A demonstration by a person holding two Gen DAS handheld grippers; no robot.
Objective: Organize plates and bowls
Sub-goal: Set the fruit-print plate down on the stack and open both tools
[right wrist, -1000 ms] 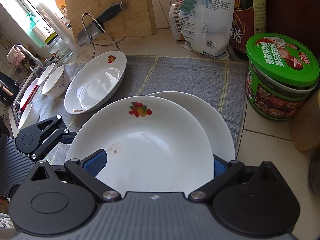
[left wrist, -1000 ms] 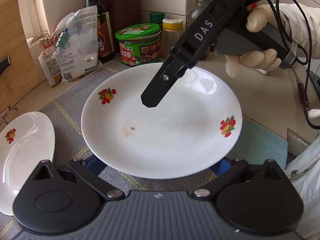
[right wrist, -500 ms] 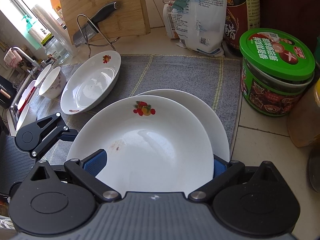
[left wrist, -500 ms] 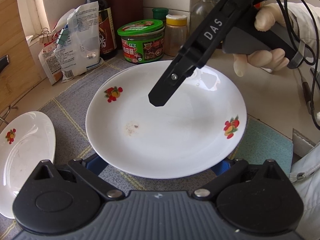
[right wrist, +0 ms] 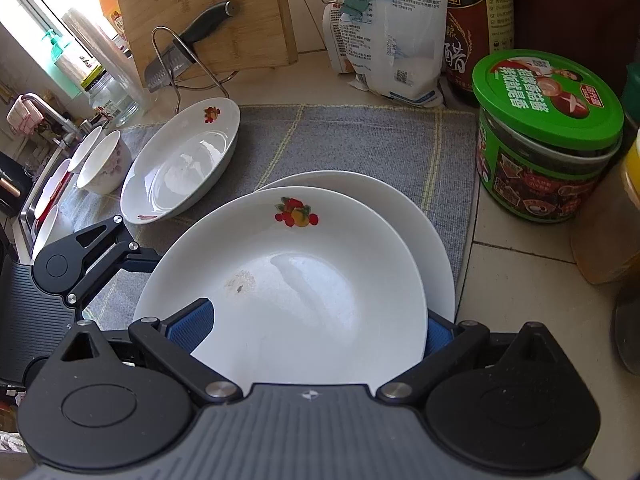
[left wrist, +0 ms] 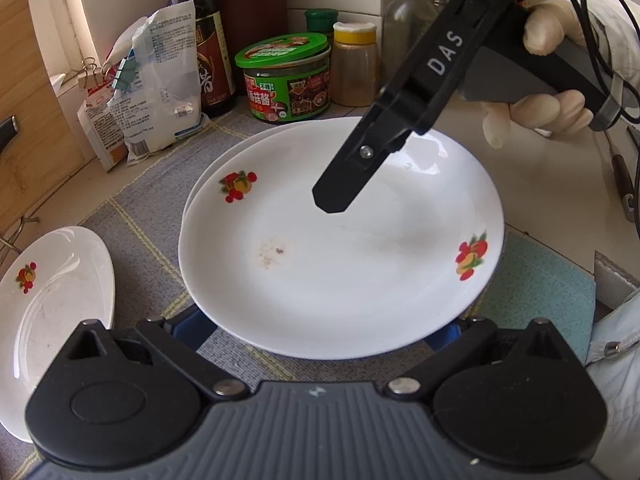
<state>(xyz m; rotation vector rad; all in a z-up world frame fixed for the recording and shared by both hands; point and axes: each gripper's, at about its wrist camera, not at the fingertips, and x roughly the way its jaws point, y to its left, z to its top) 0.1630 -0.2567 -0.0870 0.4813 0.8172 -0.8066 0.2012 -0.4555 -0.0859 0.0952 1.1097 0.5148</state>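
The right gripper (right wrist: 312, 332) has its blue pads (right wrist: 192, 322) set wide apart either side of the near rim of the top plate (right wrist: 304, 292); whether they press on it I cannot tell. The left gripper (left wrist: 320, 330) also straddles this plate, fingers spread, grip unclear. The top plate, fruit-printed with a brownish smear, sits over a second plate (right wrist: 416, 216) whose rim shows beyond it. Both lie on the grey mat (right wrist: 360, 140). Left of the top plate a deep plate (right wrist: 180, 164) rests on the mat, with a small bowl (right wrist: 102, 162) further left. Right of the top plate stands a green-lidded jar (right wrist: 548, 136)
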